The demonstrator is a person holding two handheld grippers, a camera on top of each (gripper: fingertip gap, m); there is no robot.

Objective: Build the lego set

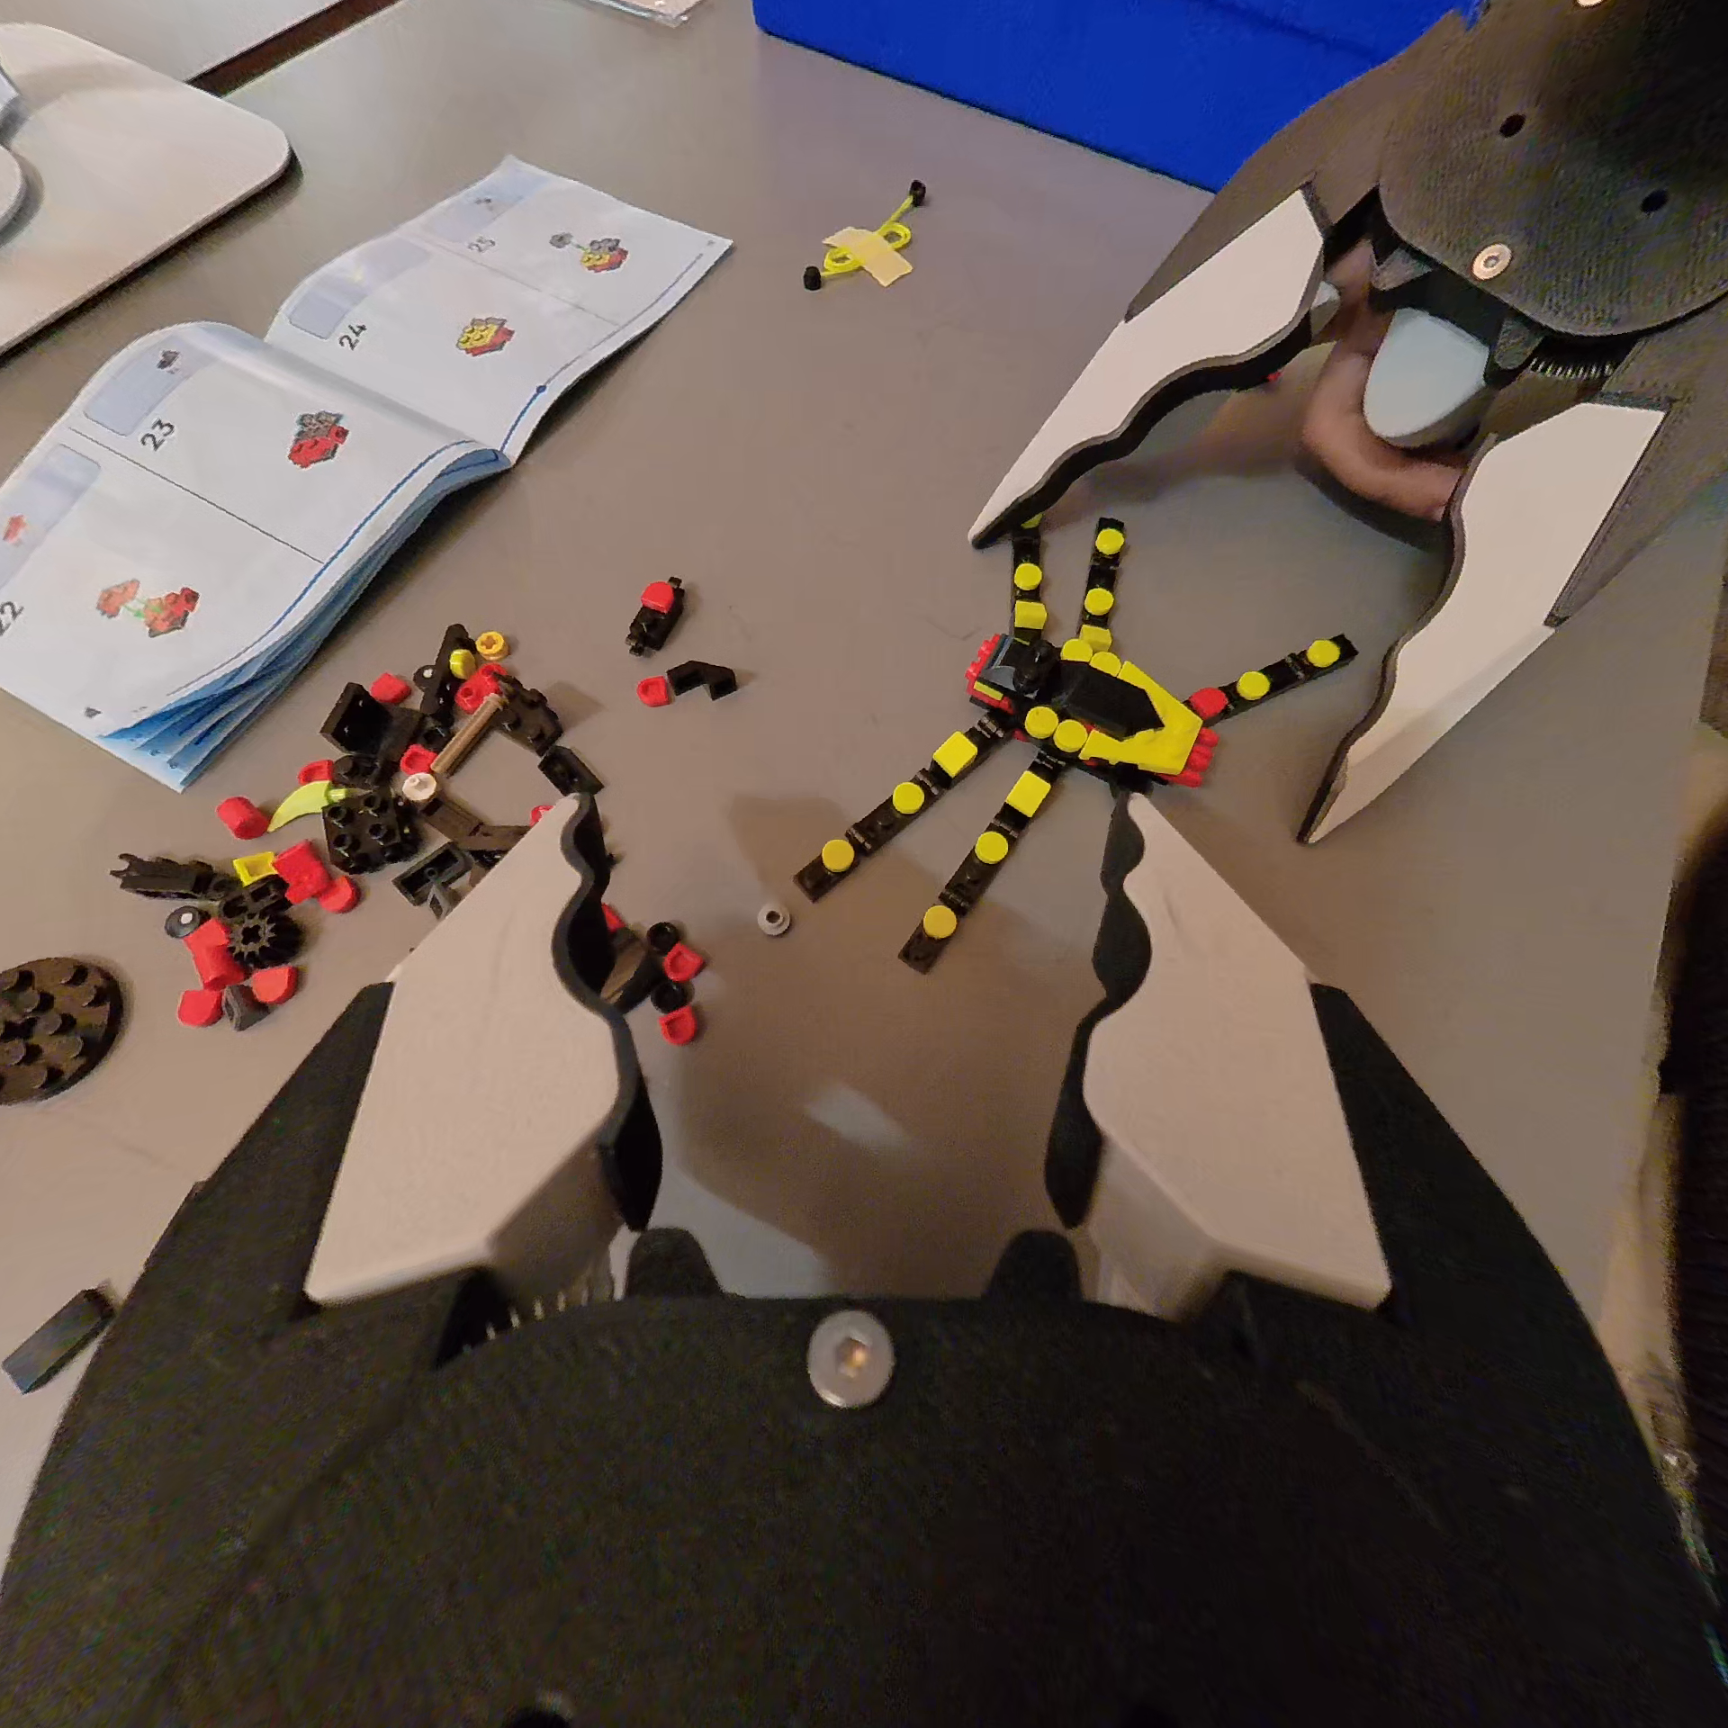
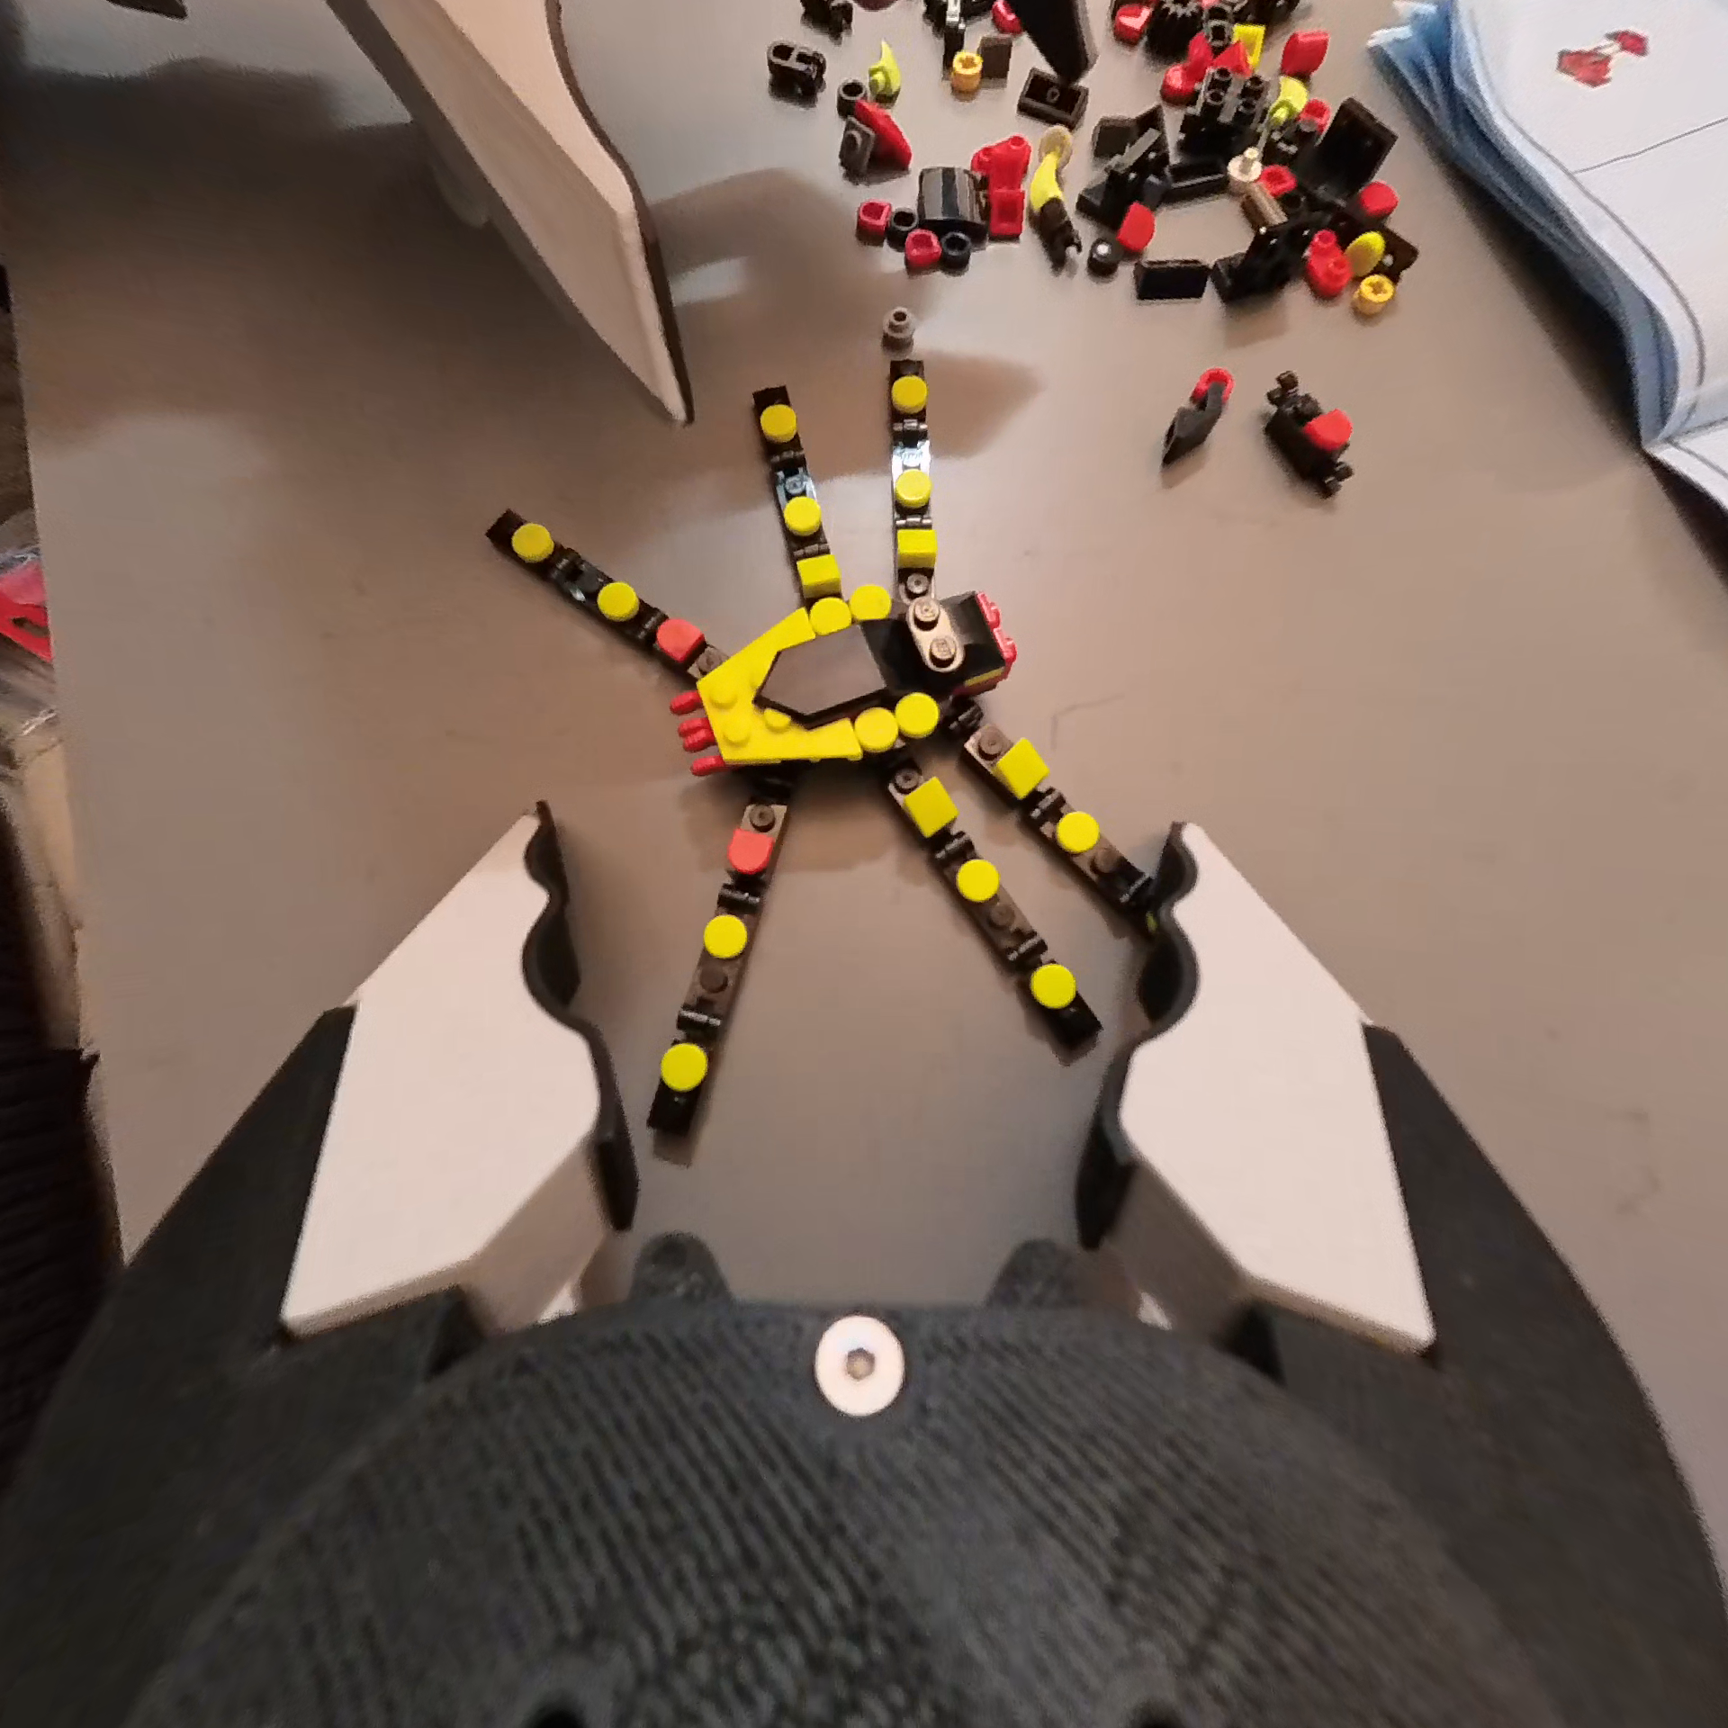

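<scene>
A black, yellow and red lego spider (image 1: 1103,711) lies flat on the grey table with its legs spread; it also shows in the right wrist view (image 2: 823,692). My left gripper (image 1: 851,813) is open and empty, its right fingertip just short of the spider's rear. My right gripper (image 2: 857,828) is open and empty and straddles the spider's near legs, with one fingertip (image 2: 1169,870) at the end of a leg. It shows in the left wrist view (image 1: 1145,687) beyond the spider. A pile of loose black, red and yellow pieces (image 1: 402,795) lies to the left.
An open instruction booklet (image 1: 280,449) lies beyond the pile. A small grey round stud (image 1: 773,919) sits alone near the spider. A yellow-green string piece (image 1: 865,248), a blue box (image 1: 1075,65), a black round plate (image 1: 51,1029) and a grey stand base (image 1: 122,159) lie around. The small grey round stud (image 1: 773,919) is about 4 centimeters from my left fingertips and 12 centimeters from my right. The right camera catches it too, in the right wrist view (image 2: 899,326).
</scene>
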